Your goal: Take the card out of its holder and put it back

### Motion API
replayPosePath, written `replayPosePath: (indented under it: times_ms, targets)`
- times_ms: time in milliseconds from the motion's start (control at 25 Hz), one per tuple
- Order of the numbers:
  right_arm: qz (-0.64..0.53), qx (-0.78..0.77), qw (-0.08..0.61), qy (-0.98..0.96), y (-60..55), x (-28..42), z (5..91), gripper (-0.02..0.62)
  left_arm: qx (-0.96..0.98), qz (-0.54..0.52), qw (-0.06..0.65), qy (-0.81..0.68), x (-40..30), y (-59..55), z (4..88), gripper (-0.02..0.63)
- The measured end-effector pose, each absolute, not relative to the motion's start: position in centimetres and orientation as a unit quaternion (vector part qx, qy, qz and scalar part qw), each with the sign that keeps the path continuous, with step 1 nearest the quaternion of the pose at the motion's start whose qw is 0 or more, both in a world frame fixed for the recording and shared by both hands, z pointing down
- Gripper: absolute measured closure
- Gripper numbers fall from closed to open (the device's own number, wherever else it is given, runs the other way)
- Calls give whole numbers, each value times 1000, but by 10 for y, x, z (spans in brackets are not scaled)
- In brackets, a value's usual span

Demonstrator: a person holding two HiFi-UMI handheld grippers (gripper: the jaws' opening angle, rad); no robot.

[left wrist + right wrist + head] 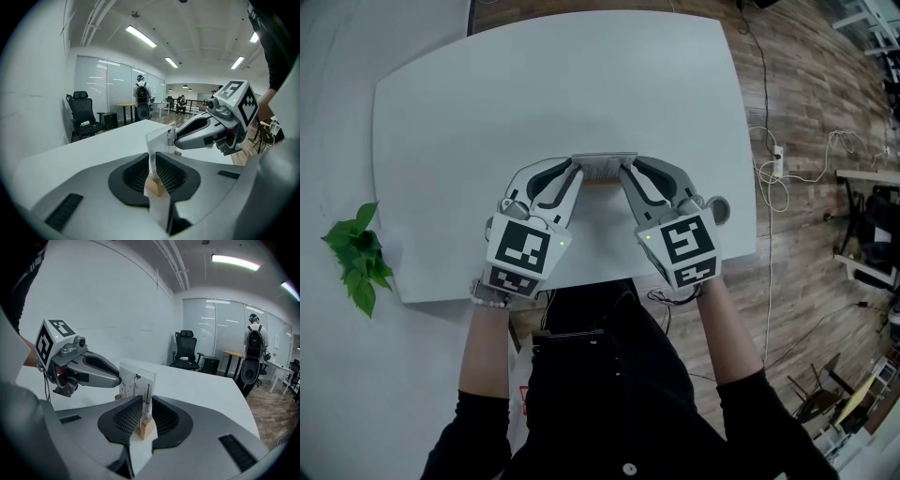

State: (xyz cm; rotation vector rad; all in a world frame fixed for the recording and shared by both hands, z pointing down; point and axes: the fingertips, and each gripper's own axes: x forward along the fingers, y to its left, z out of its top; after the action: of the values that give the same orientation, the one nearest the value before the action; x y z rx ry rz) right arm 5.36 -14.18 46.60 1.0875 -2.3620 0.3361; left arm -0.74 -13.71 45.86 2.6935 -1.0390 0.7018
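The card (136,383) stands upright in its wooden holder (144,427) on the worktop (562,84). The jaws of the left gripper (157,176) and right gripper (143,420) are clamped on the holder's opposite ends. Ideally one gripper pins the base while the other regrips the card alone and lifts it straight up.

White table (562,94), rounded corners, mid-frame. Green leafy sprig (358,258) at 9 o'clock, just off table's left edge. Wood-plank floor (806,112) at 3 o'clock w/ tangled white cables (773,183). Left gripper view: black office chair (83,115) at 9 o'clock, person w/ backpack (141,96) near 12, strip lights (140,36) overhead.
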Motion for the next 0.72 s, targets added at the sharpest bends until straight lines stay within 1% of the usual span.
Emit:
replayPosePath:
  times_ms: [40,120,280,360,640,720]
  targets:
    - [126,401,255,-871,-141,53,466,508,903,234,85,-349,-7,-137,458,558]
    - [131,399,252,-872,-140,51,466,482,904,232,86,-350,-6,-137,458,557]
    - [137,403,246,-871,-139,49,467,451,905,223,93,-351,-9,-136,457,512]
    - [138,409,243,-869,-138,49,466,440,904,222,92,-352,-13,-135,457,508]
    - [125,446,219,-859,-138,58,446,440,898,205,83,-379,-33,-131,438,509]
    - [117,462,209,-854,-138,63,434,467,897,196,77,-389,-38,-130,427,509]
